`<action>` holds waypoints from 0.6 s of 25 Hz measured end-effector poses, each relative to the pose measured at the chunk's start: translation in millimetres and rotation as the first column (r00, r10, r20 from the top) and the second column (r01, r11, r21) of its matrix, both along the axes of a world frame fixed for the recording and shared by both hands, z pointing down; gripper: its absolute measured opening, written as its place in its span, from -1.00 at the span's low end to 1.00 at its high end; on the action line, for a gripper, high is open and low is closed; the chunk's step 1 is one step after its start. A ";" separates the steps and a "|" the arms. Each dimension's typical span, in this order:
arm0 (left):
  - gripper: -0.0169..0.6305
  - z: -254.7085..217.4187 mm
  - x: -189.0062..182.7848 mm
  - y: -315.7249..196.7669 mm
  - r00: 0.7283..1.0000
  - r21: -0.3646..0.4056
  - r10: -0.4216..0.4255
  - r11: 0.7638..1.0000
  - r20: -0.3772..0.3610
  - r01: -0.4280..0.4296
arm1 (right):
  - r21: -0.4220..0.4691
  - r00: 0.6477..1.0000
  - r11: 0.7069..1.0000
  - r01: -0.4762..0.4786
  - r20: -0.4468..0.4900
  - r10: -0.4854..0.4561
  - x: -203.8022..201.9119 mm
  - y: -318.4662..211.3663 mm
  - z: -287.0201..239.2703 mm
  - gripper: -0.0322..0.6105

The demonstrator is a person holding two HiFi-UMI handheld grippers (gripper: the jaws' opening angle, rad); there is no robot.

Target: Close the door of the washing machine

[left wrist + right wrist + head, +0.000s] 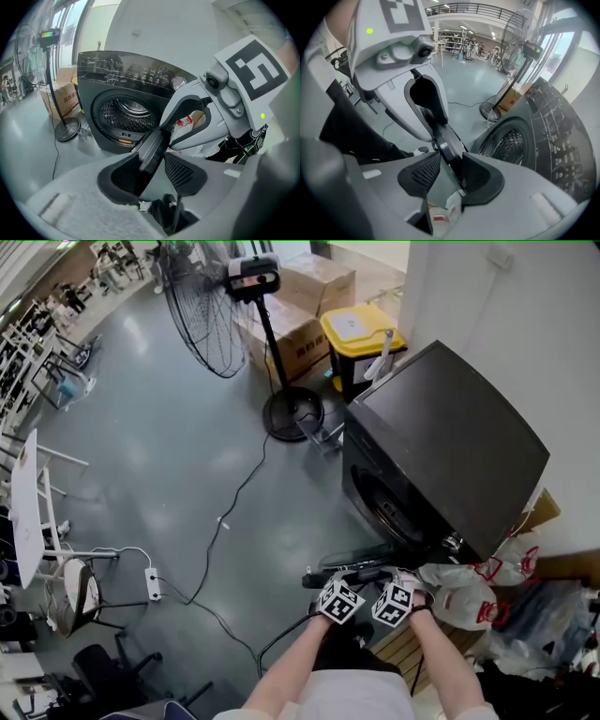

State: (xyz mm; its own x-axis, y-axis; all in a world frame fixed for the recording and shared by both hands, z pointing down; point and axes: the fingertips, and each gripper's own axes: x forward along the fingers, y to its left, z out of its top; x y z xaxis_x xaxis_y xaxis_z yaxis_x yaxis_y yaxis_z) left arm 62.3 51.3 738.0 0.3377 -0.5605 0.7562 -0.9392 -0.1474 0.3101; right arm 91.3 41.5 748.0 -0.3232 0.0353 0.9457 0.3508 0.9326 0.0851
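Observation:
A dark grey washing machine (pixel 450 446) stands against the wall, its round door (pixel 352 570) swung open toward me. Both grippers sit side by side at the door's outer rim. In the left gripper view the door's rim (pixel 154 145) runs between the jaws of my left gripper (pixel 152 171), lying against one pad with a gap to the other; the steel drum (pixel 125 115) shows behind. My right gripper (pixel 451 173) also straddles the rim (pixel 447 143), which lies along one pad, clear of the other. In the head view they are the left gripper (pixel 330 579) and right gripper (pixel 398 577).
A standing fan (pixel 202 306) on a round base (pixel 292 413) stands left of the machine, with cardboard boxes (pixel 300 324) and a yellow bin (pixel 361 334) behind. A cable (pixel 225 521) crosses the floor to a power strip (pixel 152 584). Plastic bags (pixel 464 596) lie at the machine's near side.

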 end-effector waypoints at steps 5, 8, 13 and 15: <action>-0.43 -1.0 -8.8 -3.7 0.999 0.007 0.043 0.999 -0.006 -0.043 | -0.009 0.999 0.999 -0.042 0.014 0.042 -8.0 -3.6 -2.9 -0.46; -0.43 -2.6 -13.5 -6.9 0.997 0.028 0.072 0.997 -0.003 -0.071 | -0.009 0.997 0.997 -0.071 0.032 0.071 -11.7 -7.3 -5.4 -0.46; -0.43 -1.0 -23.1 -18.0 0.995 0.030 0.099 0.995 0.026 -0.100 | -0.007 0.989 0.990 -0.138 0.052 0.138 -22.0 -17.4 -4.9 -0.46; -0.43 -0.6 -22.3 -16.9 0.995 0.033 0.095 0.995 0.019 -0.096 | -0.007 0.988 0.989 -0.146 0.052 0.146 -21.0 -16.7 -4.9 -0.45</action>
State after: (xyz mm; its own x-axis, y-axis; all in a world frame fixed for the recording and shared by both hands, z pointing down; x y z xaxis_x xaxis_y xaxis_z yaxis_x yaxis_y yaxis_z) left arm 40.0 34.4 737.4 0.3784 -0.5517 0.7433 -0.9253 -0.2471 0.2877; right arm 70.3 24.7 743.1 -0.3739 -0.0124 0.9274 0.2063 0.9738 0.0962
